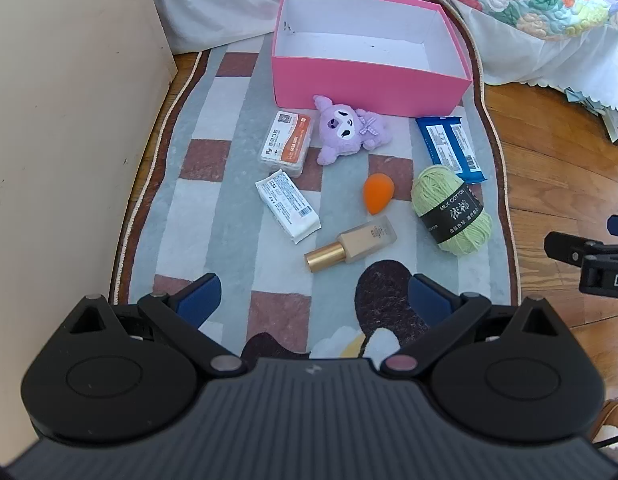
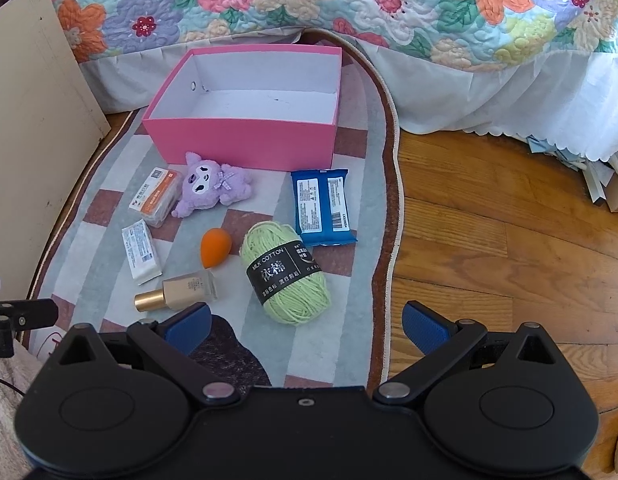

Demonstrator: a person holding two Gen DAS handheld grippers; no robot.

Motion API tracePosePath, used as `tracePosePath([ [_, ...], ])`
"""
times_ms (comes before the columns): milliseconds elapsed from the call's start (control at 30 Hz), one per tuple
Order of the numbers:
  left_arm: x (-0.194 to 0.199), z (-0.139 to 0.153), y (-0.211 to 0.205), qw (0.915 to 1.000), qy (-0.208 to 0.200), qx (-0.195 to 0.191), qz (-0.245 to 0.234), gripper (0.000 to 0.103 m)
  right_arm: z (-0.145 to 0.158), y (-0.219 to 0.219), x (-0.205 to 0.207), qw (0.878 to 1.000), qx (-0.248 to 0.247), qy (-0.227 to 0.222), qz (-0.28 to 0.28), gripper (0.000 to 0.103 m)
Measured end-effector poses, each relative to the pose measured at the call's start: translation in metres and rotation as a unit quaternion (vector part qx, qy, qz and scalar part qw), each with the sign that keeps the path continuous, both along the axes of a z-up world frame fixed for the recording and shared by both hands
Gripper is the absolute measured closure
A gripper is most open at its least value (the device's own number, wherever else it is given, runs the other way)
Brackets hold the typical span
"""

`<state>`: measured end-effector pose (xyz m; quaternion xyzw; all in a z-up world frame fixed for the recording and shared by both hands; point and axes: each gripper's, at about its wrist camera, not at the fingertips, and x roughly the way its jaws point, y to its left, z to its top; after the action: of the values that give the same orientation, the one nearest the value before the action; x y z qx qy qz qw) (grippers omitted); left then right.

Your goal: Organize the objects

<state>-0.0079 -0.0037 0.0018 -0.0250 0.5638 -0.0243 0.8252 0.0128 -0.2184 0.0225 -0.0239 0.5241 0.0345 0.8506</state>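
An empty pink box point(image 1: 369, 84) point(image 2: 245, 140) stands at the far end of a checked rug. In front of it lie a purple plush point(image 1: 349, 128) point(image 2: 213, 188), an orange-white box point(image 1: 287, 144) point(image 2: 155, 196), a white packet point(image 1: 287, 206) point(image 2: 140, 250), an orange sponge point(image 1: 377, 193) point(image 2: 215, 253), a foundation bottle point(image 1: 351, 245) point(image 2: 177, 294), green yarn point(image 1: 453, 208) point(image 2: 287, 276) and a blue packet point(image 1: 451, 146) point(image 2: 321, 206). My left gripper point(image 1: 311, 298) is open and empty, short of the bottle. My right gripper point(image 2: 307, 326) is open and empty, just short of the yarn.
A cream panel point(image 1: 69, 120) point(image 2: 33, 120) stands at the left of the rug. A bed with a floral quilt point(image 2: 349, 4) and white skirt point(image 1: 549, 48) lies behind the box. Wooden floor point(image 2: 509, 240) lies to the right.
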Motion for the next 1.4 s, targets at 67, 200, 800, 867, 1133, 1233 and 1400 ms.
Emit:
tracePosePath([
  [67,-0.0005,-0.0001,0.0000,1.0000,0.000,0.000,0.000,0.001,0.0004,-0.0004,0.0000,1.000,0.000,-0.002,0.000,0.000],
  [200,-0.0009,0.0000,0.0003,1.0000,0.000,0.000,-0.001,0.001,-0.0007,-0.0009,-0.0002,1.000,-0.002,-0.001,-0.001,0.000],
  [800,-0.0030,-0.0022,0.0012,1.0000,0.000,0.002,0.000,0.001,-0.0032,0.0001,-0.0008,1.000,-0.016,-0.006,0.004,0.000],
  [867,-0.0030,-0.0022,0.0013,1.0000,0.001,0.002,-0.001,0.001,-0.0033,-0.0003,-0.0008,1.000,-0.015,-0.007,0.003,0.000],
  [1133,-0.0053,-0.0021,0.0003,1.0000,-0.001,0.003,-0.004,0.001,-0.0031,-0.0061,-0.0018,1.000,-0.009,-0.012,-0.003,0.000],
  [1233,-0.0059,-0.0016,-0.0006,1.0000,0.000,0.001,-0.003,0.001,-0.0026,-0.0066,-0.0030,1.000,-0.008,-0.014,-0.005,0.000],
  [1400,-0.0065,-0.0004,-0.0009,1.0000,-0.002,0.002,-0.004,0.001,-0.0024,-0.0076,-0.0033,1.000,-0.009,-0.014,-0.007,0.000],
])
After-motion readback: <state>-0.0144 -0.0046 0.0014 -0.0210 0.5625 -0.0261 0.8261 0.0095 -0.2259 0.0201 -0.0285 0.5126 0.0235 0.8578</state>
